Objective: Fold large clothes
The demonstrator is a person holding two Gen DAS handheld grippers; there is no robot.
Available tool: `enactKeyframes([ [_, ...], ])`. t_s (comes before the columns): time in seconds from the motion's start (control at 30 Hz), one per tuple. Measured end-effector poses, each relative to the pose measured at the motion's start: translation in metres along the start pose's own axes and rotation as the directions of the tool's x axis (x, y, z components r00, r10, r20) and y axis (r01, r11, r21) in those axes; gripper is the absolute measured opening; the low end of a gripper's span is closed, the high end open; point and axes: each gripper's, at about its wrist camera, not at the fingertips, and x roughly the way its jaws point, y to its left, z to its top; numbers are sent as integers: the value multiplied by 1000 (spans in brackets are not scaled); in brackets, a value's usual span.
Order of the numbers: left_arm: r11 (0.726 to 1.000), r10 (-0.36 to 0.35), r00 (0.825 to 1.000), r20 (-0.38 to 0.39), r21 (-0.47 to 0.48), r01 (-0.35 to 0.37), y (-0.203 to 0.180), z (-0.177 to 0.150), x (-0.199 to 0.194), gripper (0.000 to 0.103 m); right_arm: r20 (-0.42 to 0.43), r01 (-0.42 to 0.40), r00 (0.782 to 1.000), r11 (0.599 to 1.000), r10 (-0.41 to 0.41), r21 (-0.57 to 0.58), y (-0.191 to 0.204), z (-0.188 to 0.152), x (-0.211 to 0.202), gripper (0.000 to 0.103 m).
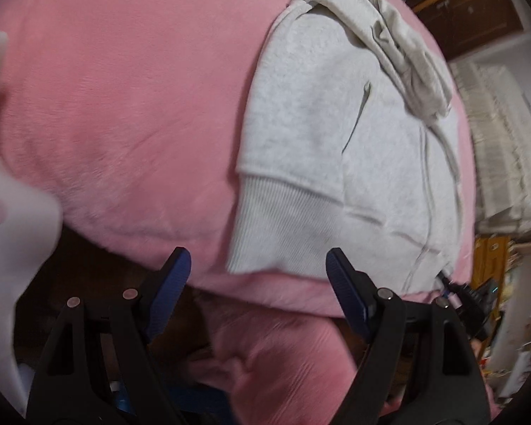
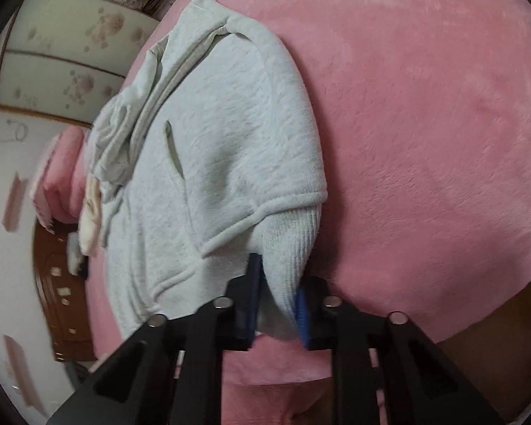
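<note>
A light grey sweatshirt (image 1: 318, 134) (image 2: 223, 141) lies folded lengthwise on a pink plush blanket (image 1: 124, 106) (image 2: 424, 106), with its hood bunched at the far end. My left gripper (image 1: 256, 253) is open just above the near corner of the ribbed hem (image 1: 276, 226). Its blue pads (image 1: 175, 283) stand wide on either side and do not touch the cloth. My right gripper (image 2: 279, 283) is shut on the opposite corner of the ribbed hem (image 2: 290, 244), and the cloth is pinched between its blue pads (image 2: 253, 294).
The blanket's near edge drops off below both grippers. A blurred white object (image 1: 3, 230) fills the left edge. Stacked pale bedding (image 1: 495, 141) and dark wooden furniture (image 1: 478, 10) lie beyond the garment. Flowered panels (image 2: 70, 53), pink folded bedding (image 2: 60, 177) and a wooden cabinet (image 2: 56, 283) stand at the left.
</note>
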Motion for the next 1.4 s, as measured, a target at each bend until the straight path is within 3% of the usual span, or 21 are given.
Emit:
enactKeyframes([
  [0.27,995,-13,997,-75,-96,6,5,26,40,76,12,-63,998,998,63,22,-1,2,-22,12],
  [0.4,992,-51,994,-95,-118,40,3,25,35,41,22,-86,996,996,86,17,14,1,-35,12],
  [0.43,992,-48,994,-95,-125,36,4,25,32,23,26,-99,995,995,98,23,18,2,-38,12],
  [0.5,988,-65,993,-97,-149,50,2,24,28,5,36,-131,991,991,130,39,23,3,-44,12],
  [0.6,953,-143,987,-77,-279,117,5,24,14,3,28,-197,980,976,196,89,35,6,-49,11],
  [0.67,932,-201,979,-32,-313,181,-2,25,-1,3,8,-207,978,973,207,101,48,11,-51,11],
  [0.8,922,-274,959,66,-264,282,-41,35,-40,3,22,-301,953,948,301,104,79,20,-65,11],
  [0.9,895,-329,936,126,-276,352,-64,51,-68,3,36,-330,944,941,328,81,102,31,-78,11],
  [1.1,890,-367,913,180,-217,401,-115,109,-127,3,91,-377,924,924,370,71,142,68,-114,11],
  [1.3,871,-422,890,172,-193,451,-154,184,-167,2,144,-361,924,932,354,26,194,125,-152,11],
  [1.4,865,-429,888,163,-209,456,-164,229,-173,2,183,-342,924,940,335,5,219,159,-166,10],
])
